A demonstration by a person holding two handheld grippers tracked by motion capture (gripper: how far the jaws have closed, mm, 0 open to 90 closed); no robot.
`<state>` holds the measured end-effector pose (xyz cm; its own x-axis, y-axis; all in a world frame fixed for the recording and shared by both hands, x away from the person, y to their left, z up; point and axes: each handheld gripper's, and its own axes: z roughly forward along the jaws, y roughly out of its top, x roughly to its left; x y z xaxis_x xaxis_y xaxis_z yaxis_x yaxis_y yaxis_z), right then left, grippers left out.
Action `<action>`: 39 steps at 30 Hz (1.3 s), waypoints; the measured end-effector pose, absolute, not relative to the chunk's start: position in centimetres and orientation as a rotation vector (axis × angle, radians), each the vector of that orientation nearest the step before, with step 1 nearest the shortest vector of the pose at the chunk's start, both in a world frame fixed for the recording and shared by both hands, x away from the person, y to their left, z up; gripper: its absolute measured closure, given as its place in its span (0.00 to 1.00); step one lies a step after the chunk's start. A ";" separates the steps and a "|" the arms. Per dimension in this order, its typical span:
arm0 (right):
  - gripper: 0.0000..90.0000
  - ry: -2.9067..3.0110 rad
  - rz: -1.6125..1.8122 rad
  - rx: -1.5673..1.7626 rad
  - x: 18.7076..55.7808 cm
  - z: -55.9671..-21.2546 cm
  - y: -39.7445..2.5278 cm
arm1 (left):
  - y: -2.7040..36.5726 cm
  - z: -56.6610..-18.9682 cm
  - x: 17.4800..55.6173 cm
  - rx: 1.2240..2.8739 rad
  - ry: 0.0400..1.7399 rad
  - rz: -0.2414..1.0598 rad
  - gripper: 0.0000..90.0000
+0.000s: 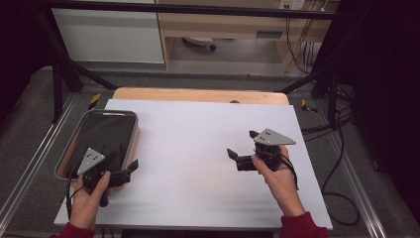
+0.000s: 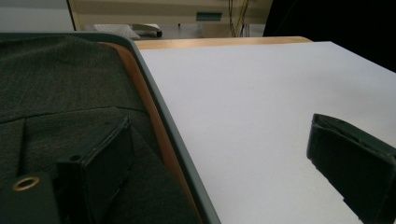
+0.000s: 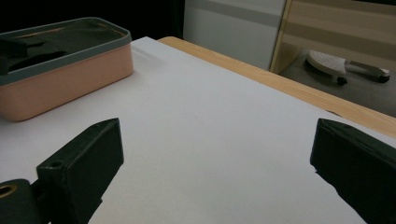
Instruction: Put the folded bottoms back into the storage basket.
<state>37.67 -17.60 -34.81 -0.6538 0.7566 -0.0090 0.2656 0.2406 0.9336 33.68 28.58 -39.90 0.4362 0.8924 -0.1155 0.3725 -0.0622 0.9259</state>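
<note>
1. White sheeting covers the one worktop [image 1: 198, 148], with a strip of bare wood showing along its far edge.
2. Two hands come in from the near edge, each holding one set of tongs.
3. Left tongs [image 1: 121, 168] hang at the near right corner of the tray, jaws spread wide: one over the cloth, the other over the white surface.
4. Right tongs [image 1: 242, 148] sit over bare worktop, well apart from the tray, jaws also wide apart and holding nothing.
5. One pink tray [image 1: 62, 161] with a grey rim rests at the left edge, holding one folded dark cloth [image 2: 56, 93].
6. Beyond lie grey floor, cables and a cabinet.
</note>
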 end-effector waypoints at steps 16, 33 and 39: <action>0.04 1.919 1.403 1.064 34.8 -36.0 -23.8 | 28.7 -39.9 33.6 1.664 1.121 0.648 0.09; 0.04 1.860 1.374 1.164 32.0 -38.6 -27.0 | 28.8 -39.9 33.4 1.690 1.105 0.667 0.09; 0.04 1.892 1.338 1.143 31.3 -40.2 -26.8 | 28.9 -40.0 33.3 1.687 1.109 0.666 0.09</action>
<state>31.32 -26.78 -40.18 -0.4870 0.8727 0.0359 0.3247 0.1428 0.9350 33.27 28.88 -39.96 0.4349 0.8982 -0.0640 0.3657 -0.1113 0.9241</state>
